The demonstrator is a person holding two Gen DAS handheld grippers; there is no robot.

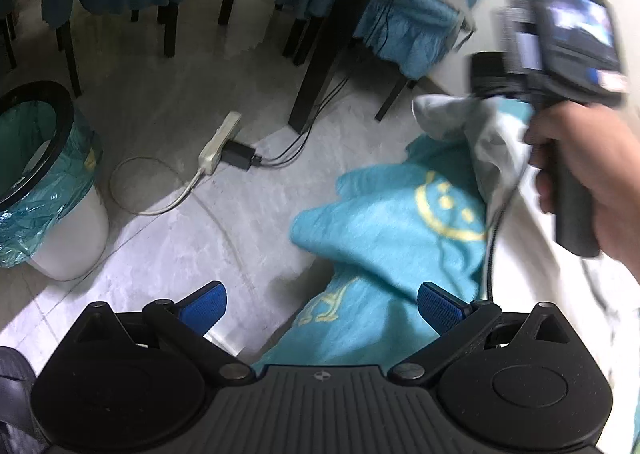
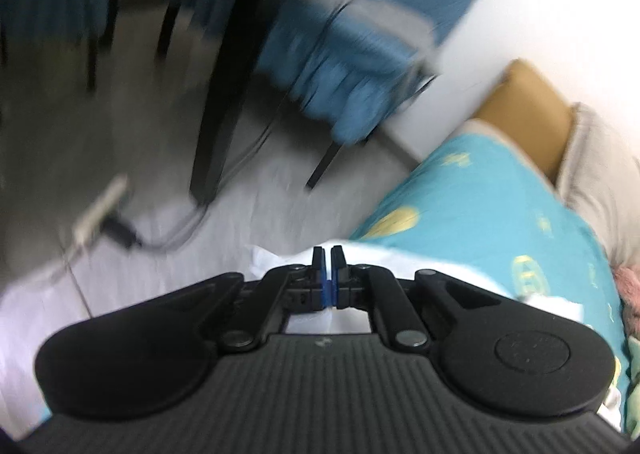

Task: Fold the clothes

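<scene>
Spread wide, the left gripper (image 1: 322, 304) has its 2 blue pads (image 1: 208, 304) well apart with nothing between them, hovering above the floor beside a teal garment (image 1: 384, 222) that carries a yellow smiley print. That garment lies crumpled just ahead of the left gripper's right finger, draped over the edge of a white surface (image 1: 532, 266). In the same view the right hand (image 1: 592, 174) holds the handle of the right gripper, whose body is blurred — a grey-white cloth (image 1: 476, 126) hangs bunched from its front end, touching the teal garment below. From the right wrist view, the right gripper (image 2: 328, 258) has its fingers pressed together on a thin fold of white cloth (image 2: 280, 258), with only a sliver of blue pad showing between them. Teal printed fabric (image 2: 480, 206) stretches away to the right — a brown cardboard box (image 2: 528, 110) stands beyond it. On the floor sit a power strip (image 1: 220, 142) with a plugged adapter and a white bin (image 1: 52, 190) lined with a teal bag.
</scene>
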